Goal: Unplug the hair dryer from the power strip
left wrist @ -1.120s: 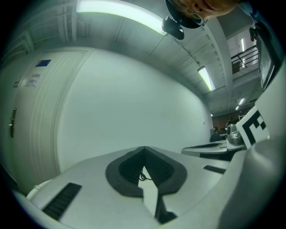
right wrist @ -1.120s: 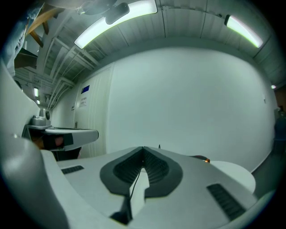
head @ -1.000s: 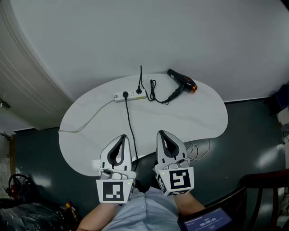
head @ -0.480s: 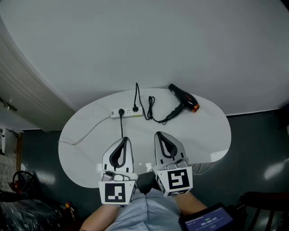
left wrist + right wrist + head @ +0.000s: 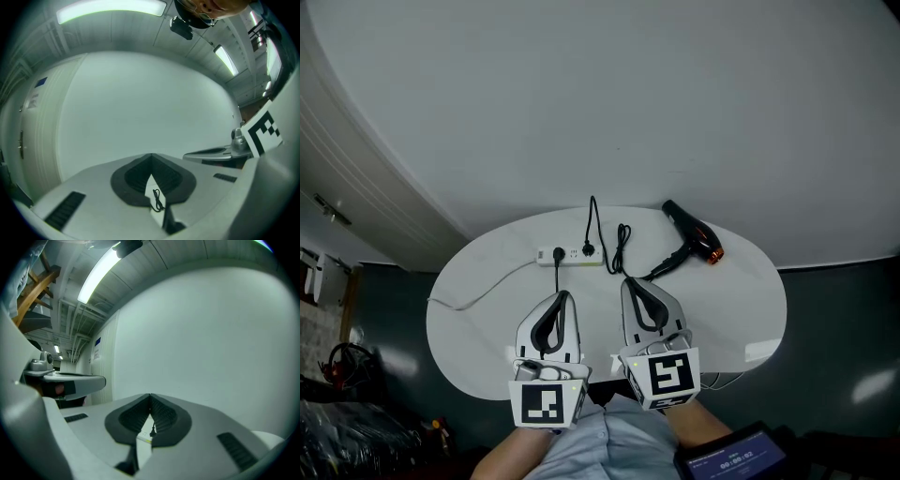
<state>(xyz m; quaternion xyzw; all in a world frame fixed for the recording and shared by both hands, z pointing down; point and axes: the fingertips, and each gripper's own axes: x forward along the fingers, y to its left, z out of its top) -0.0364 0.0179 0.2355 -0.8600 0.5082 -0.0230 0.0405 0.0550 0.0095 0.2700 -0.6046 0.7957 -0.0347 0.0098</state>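
Observation:
A black hair dryer (image 5: 695,239) with an orange trim lies at the far right of the white oval table (image 5: 741,300). Its coiled cord (image 5: 622,240) runs to a black plug (image 5: 589,249) in the white power strip (image 5: 570,253); a second black plug (image 5: 559,253) sits further left in the strip. My left gripper (image 5: 563,294) and right gripper (image 5: 627,280) hover side by side over the table's near half, short of the strip, both shut and empty. The cord (image 5: 157,200) shows under the left gripper (image 5: 151,155). The strip (image 5: 145,439) shows under the right gripper (image 5: 150,394).
The strip's white lead (image 5: 478,289) trails left to the table's edge. A black cable (image 5: 555,279) runs from the left plug toward me under the left gripper. A white wall (image 5: 609,103) stands right behind the table. A lit screen (image 5: 731,459) sits at my lower right.
Both grippers have moved forward over the table toward the power strip, staying shut. The head view has shifted with them, so the table sits lower in the picture.

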